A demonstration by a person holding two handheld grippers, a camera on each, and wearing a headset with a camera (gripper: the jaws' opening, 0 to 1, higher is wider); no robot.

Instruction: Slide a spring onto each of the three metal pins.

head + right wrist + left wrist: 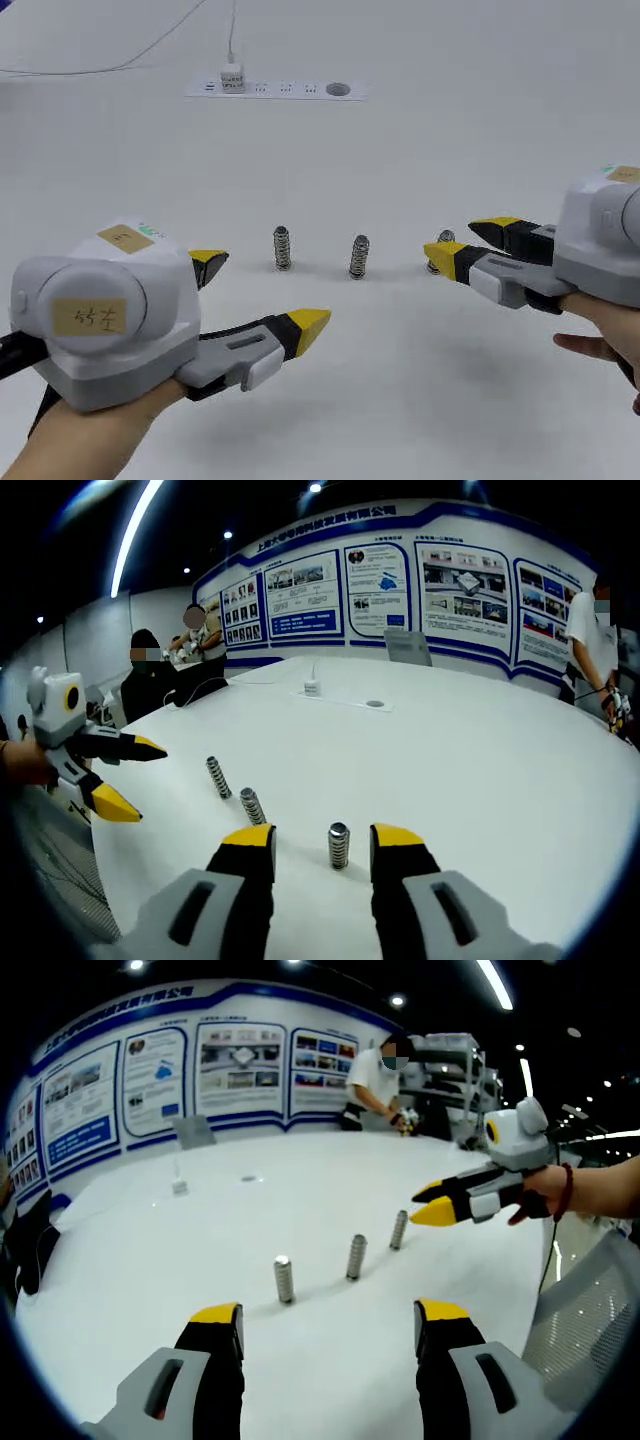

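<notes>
Nearest, left of the middle pin (361,240) and well short of it, the left tool (259,289) hangs wide open and empty, seemingly idle. On the bench (400,390), the middle pin, left pin (281,232) and right pin (446,236) stand in a row, long axes vertical, tops up, each apparently already sleeved by a spring (283,252). Right of the middle pin, the right tool (458,240) holds its jaws apart either side of the right pin, gripping nothing, probably to seat or check that spring. Beyond the middle pin lies a power strip (275,89).

Bright even overhead light, soft shadows, fisheye-warped edges
</notes>
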